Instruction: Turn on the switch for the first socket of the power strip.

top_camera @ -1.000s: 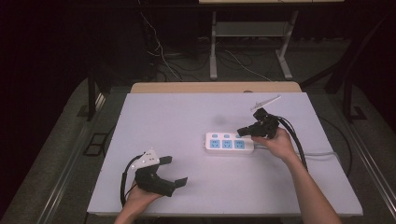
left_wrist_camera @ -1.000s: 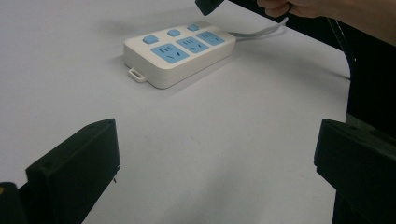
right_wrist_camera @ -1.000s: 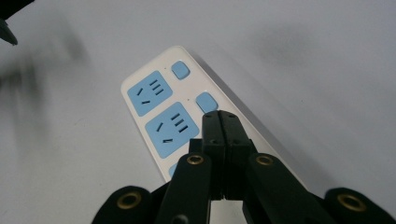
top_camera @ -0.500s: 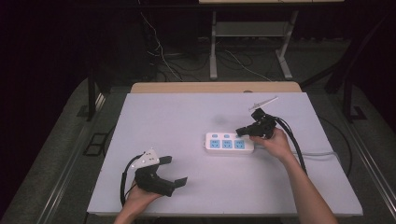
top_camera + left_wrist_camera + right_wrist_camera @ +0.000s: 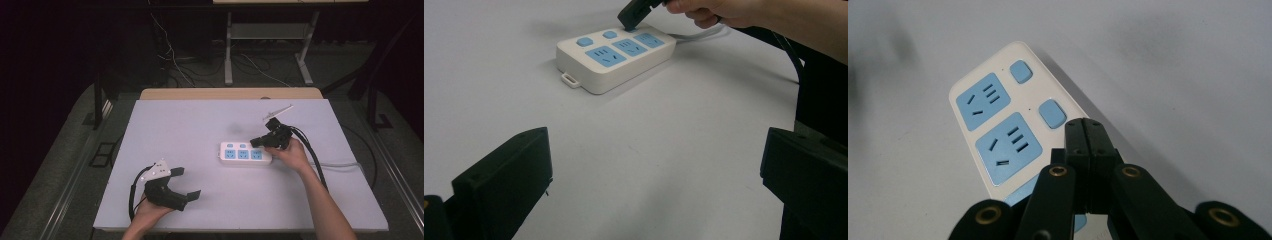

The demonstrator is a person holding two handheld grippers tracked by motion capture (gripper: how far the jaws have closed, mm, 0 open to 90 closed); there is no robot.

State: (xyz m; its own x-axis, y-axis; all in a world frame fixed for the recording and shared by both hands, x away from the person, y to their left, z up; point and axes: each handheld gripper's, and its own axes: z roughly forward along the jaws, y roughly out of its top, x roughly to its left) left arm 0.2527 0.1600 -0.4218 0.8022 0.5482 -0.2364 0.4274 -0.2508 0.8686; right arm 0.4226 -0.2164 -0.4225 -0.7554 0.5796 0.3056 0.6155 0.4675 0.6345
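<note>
A white power strip (image 5: 245, 153) with three blue sockets and blue buttons lies flat right of the table's middle. My right gripper (image 5: 256, 142) is shut with nothing between its jaws. Its joined tips (image 5: 1085, 127) point down at the strip (image 5: 993, 125) where the third button sits, beside two visible buttons. From the left gripper view, that tip (image 5: 631, 17) meets the strip's (image 5: 614, 55) far edge; I cannot tell if it touches. My left gripper (image 5: 186, 183) stands open and empty near the front left, its jaws (image 5: 654, 170) wide apart and aimed at the strip.
The strip's white cable (image 5: 340, 164) runs off to the right edge of the white table (image 5: 200, 125). A black cable (image 5: 312, 155) trails from the right gripper along the forearm. A wooden board (image 5: 230, 93) lines the table's far edge.
</note>
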